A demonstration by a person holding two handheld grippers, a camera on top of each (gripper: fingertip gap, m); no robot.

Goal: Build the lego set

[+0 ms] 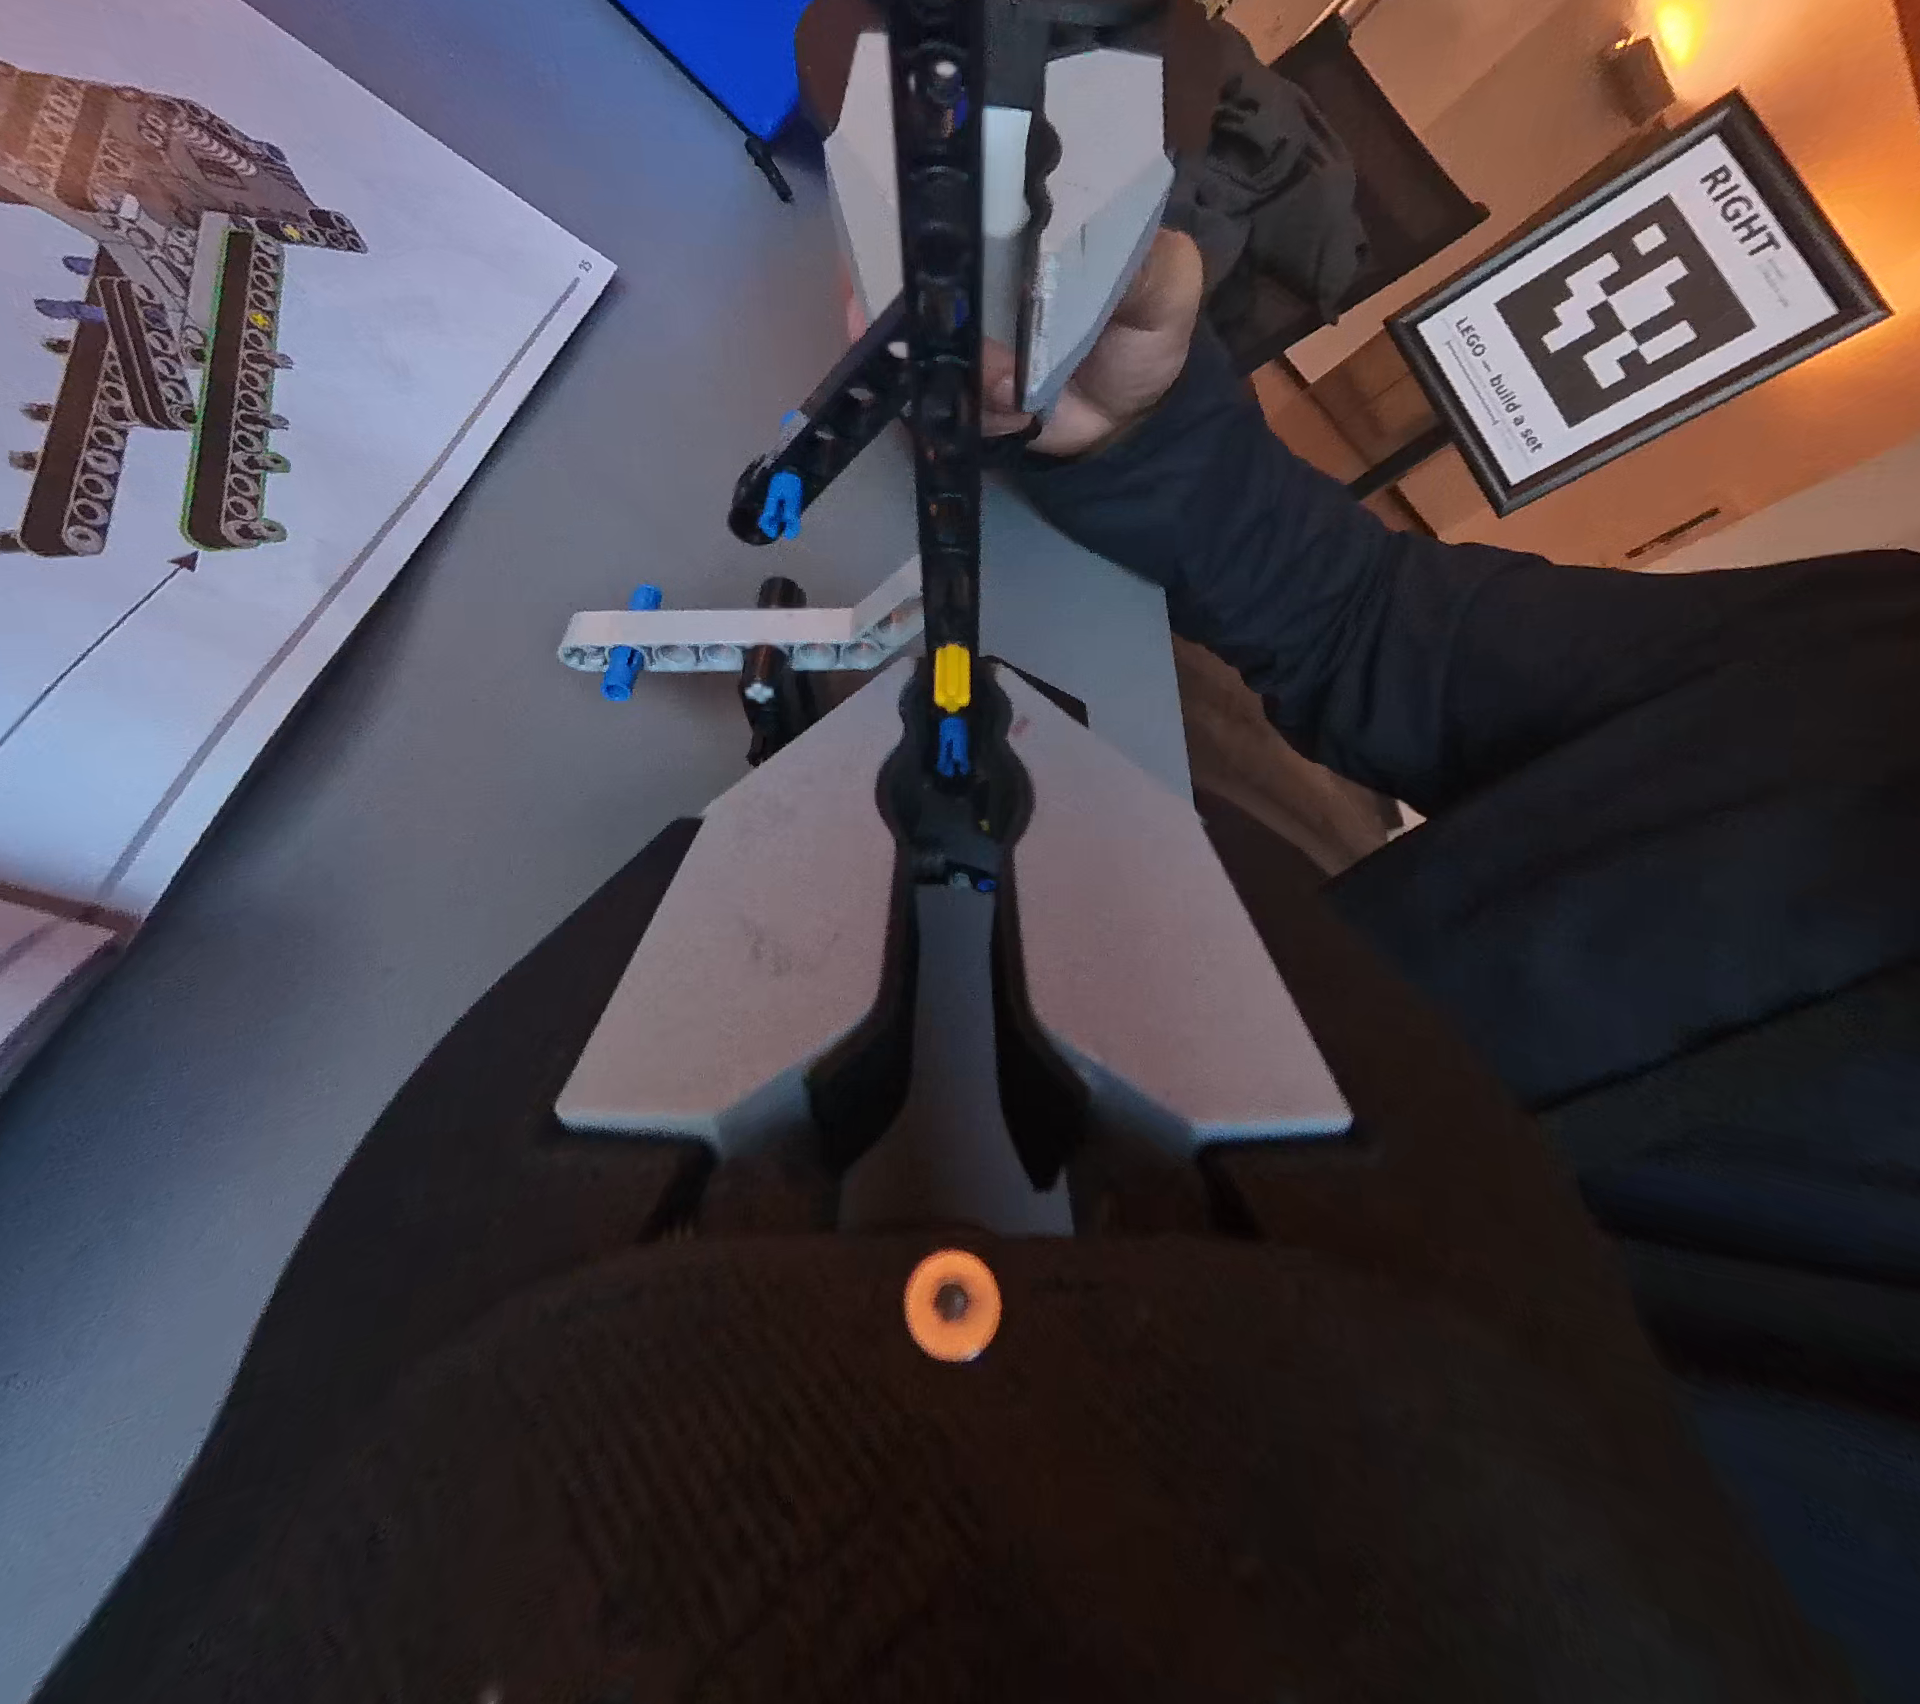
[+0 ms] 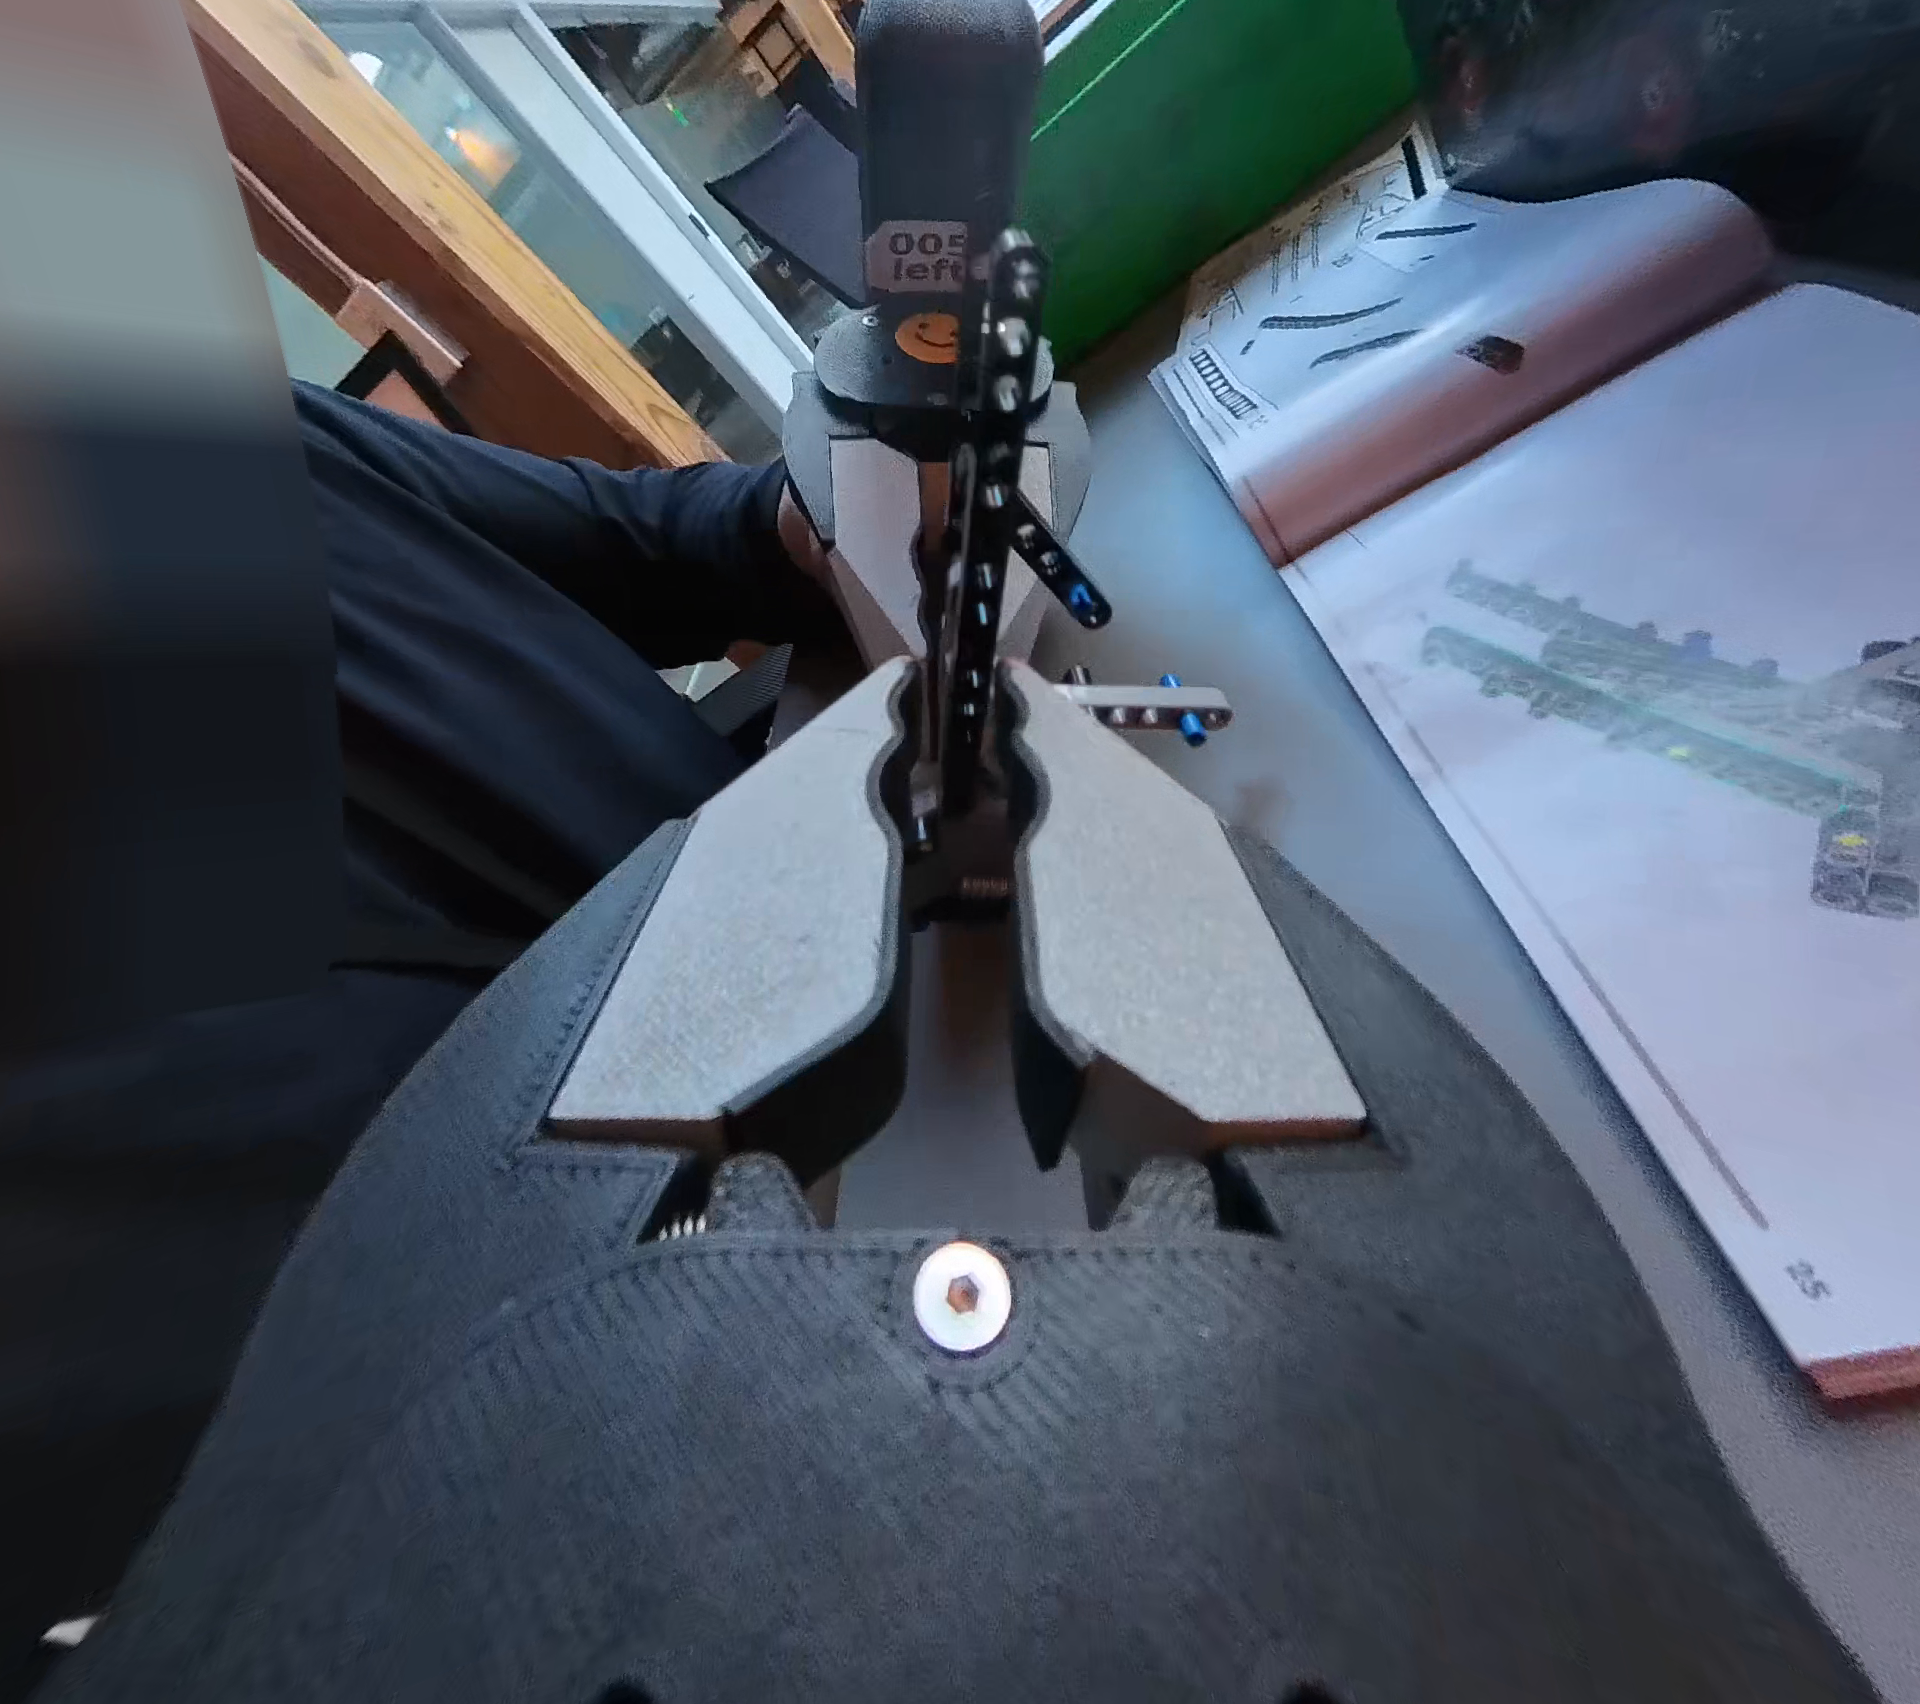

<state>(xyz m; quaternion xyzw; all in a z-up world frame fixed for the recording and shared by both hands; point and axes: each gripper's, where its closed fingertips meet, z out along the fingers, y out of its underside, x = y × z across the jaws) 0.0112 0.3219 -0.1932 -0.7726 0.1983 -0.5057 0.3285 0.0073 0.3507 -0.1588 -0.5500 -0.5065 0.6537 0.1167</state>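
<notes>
Both sets of jaws pressed in on one long black beam (image 1: 940, 366), held in the air between them over the dark table (image 1: 436, 781). Left gripper (image 1: 951, 781) pinching the near end, where a yellow pin (image 1: 951, 675) and a blue pin (image 1: 951, 742) sit in the beam's holes. Right gripper (image 2: 961, 755) clamping the opposite end, facing the left one head-on, a hand (image 1: 1117, 366) wrapped round its body. Shorter black beam (image 1: 821, 433) branching off the long one at an angle, blue pin at its free tip. Down on the table, just below the held piece: a light grey beam (image 1: 727, 631) with blue pin (image 1: 623, 644) and black pin through it. Toward the table's far edge, an open instruction booklet (image 2: 1621, 823). Green bin (image 2: 1205, 96) beyond.
</notes>
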